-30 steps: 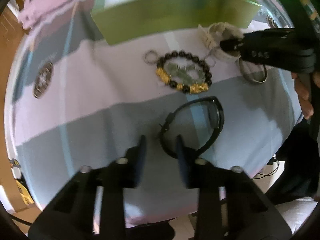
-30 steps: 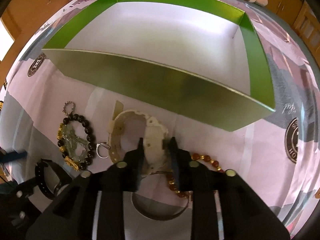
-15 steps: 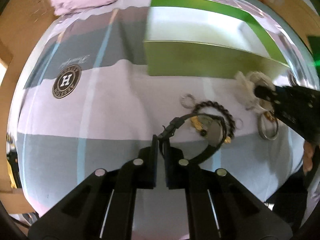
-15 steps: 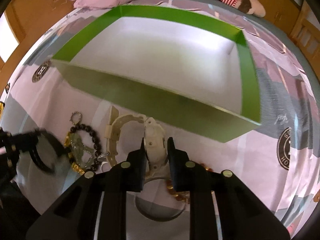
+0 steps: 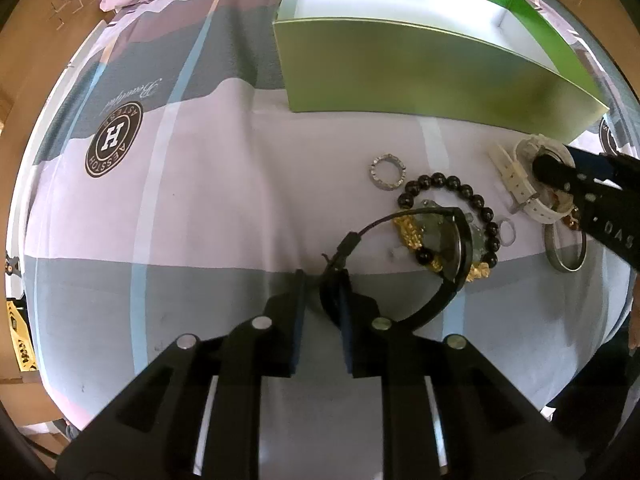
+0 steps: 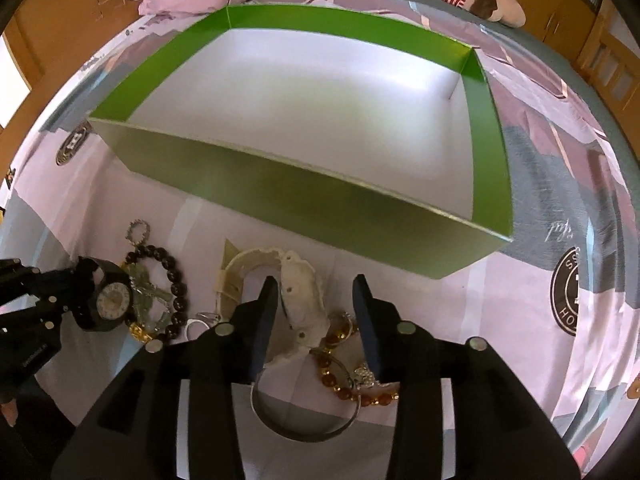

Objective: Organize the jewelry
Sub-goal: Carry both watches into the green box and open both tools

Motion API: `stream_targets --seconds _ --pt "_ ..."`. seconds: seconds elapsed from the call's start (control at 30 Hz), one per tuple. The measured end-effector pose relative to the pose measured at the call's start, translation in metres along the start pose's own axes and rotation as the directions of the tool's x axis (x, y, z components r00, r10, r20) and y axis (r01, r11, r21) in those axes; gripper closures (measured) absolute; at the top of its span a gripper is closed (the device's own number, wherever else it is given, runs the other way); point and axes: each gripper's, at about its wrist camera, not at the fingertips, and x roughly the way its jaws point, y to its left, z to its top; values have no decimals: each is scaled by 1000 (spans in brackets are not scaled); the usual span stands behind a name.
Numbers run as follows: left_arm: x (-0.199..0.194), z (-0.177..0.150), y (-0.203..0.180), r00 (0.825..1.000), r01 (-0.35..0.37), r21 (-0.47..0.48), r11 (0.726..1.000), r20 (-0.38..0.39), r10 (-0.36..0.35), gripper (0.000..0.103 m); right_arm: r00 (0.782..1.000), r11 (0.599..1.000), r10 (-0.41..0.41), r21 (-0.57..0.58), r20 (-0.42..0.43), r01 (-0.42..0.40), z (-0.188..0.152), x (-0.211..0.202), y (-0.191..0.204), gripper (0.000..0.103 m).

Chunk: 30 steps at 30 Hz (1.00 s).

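While both tools point steeply down, a bed [image 5: 200, 200] fills the view, covered by a sheet in pink and grey bands with round badge logos. On its far side sits an open green box [image 6: 280, 192] with a white floor and nothing in it. The jewelry lies in a loose cluster on the sheet just near the box's front wall.

At the left of the cluster, the left tool [image 5: 320, 284] has just been opening its jaws. The strap of a black watch [image 6: 110, 300] passes between them against the right finger, and a gap shows beside the left finger. The watch's dial hangs over a black bead bracelet [image 5: 448, 182] with gold charms.

At the right of the cluster, the right tool [image 6: 315, 284] has also just been opening. Its jaws stand apart around a white watch [image 6: 302, 292] lying on the sheet, without pressing it. Near that watch lie a silver bangle [image 6: 304, 432] and an amber bead bracelet [image 6: 332, 380] that overlap. A small sparkly ring [image 5: 375, 174] rests just beyond the black beads, towards the box.
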Motion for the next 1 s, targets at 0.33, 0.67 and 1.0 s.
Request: stream_targets --seconds 0.33,0.67,1.0 --pt "-30 3 12 993 67 -71 995 101 -60 99 998 998 58 17 23 -59 3 -7 -1 85" --pt "-75 32 6 969 92 -131 987 242 -58 99 990 995 96 22 101 -99 14 -36 -2 85" --pt "-91 91 -26 921 75 -114 991 388 -25 98 961 990 104 63 255 -124 62 -74 -32 85"
